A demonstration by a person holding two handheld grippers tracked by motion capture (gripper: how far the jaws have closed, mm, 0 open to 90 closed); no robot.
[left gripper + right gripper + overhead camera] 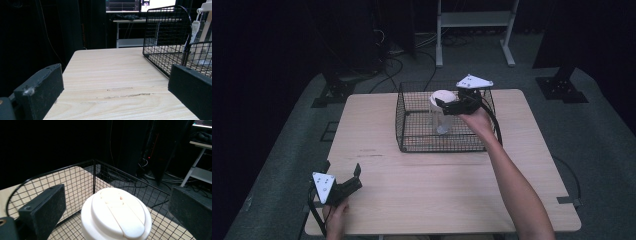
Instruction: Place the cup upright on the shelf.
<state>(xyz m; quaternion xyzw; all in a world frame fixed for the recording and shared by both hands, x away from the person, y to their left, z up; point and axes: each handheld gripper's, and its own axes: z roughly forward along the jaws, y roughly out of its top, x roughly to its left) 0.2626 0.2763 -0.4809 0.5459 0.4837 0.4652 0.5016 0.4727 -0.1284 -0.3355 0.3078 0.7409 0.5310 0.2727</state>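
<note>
A clear tumbler with a white lid (442,97) stands upright inside a black wire basket (400,116) on the far half of the wooden table (437,185). My right gripper (443,104) is held over the basket at lid height. In the right gripper view its jaws stand wide apart on either side of the lid (116,216) without touching it, so the right gripper (117,205) is open. Near the table's front left corner my left gripper (343,173) is low and open, with nothing between its jaws. It (115,85) faces the basket (165,32).
Bare wood lies between the left gripper and the basket. A white-framed stand (474,20) and cables are on the floor beyond the table. Dark curtains surround the area, and a monitor (140,5) glows far off in the left gripper view.
</note>
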